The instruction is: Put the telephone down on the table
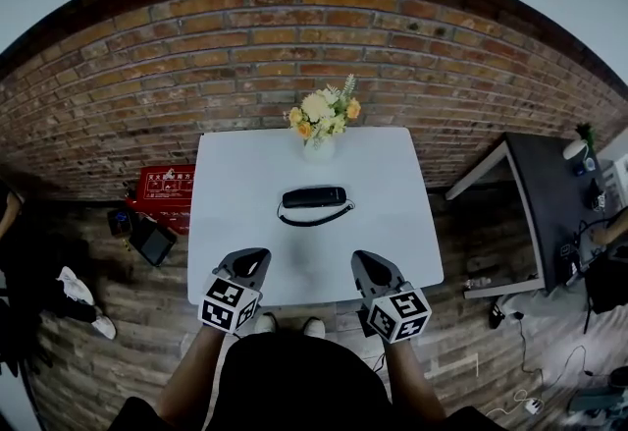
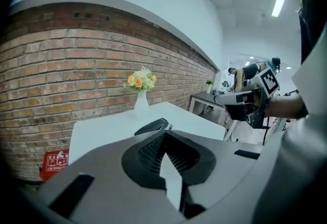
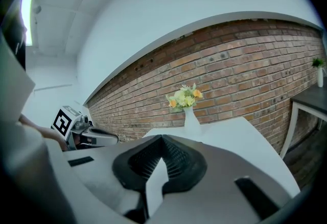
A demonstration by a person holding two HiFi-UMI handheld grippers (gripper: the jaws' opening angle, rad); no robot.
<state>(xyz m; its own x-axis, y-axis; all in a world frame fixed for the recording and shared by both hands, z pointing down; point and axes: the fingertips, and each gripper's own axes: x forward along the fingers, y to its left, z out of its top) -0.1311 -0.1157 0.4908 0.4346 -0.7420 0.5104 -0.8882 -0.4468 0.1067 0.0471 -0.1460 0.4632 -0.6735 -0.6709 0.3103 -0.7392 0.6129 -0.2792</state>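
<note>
1. A brick wall [image 1: 294, 36] runs behind everything, above a wood-plank floor [image 1: 98, 360].
2. The white desk [image 1: 245, 184] stands with its far edge near the wall. It carries only a vase and the telephone.
3. A dark desk [image 1: 549, 193] stands well apart to the right, set at an angle. The items on it are too small to tell.
4. A red box [image 1: 164, 186] sits on the floor just beside the white desk's far left corner. Its top bears print, and what it holds cannot be seen.
5. The left tongs [image 1: 253, 255] hang over the desk's near edge, left of the middle. Their own view shows the jaws closed together with nothing between them.
6. The right tongs [image 1: 365, 259] hang over the same near edge, right of the middle and level with the left pair. These jaws also meet at the tips and grip nothing.
7. The white vase [image 1: 318, 148] stands upright at the middle of the far edge. It holds a bunch of yellow, orange and white flowers [image 1: 324, 110].
8. The black telephone [image 1: 314, 196] lies flat near the desk's centre, just on the near side of the vase, with its length parallel to the far edge. Both tongs are well apart from it.
9. Its cord [image 1: 314, 219] curves in a loop along the telephone's near side, resting on the desk.
</note>
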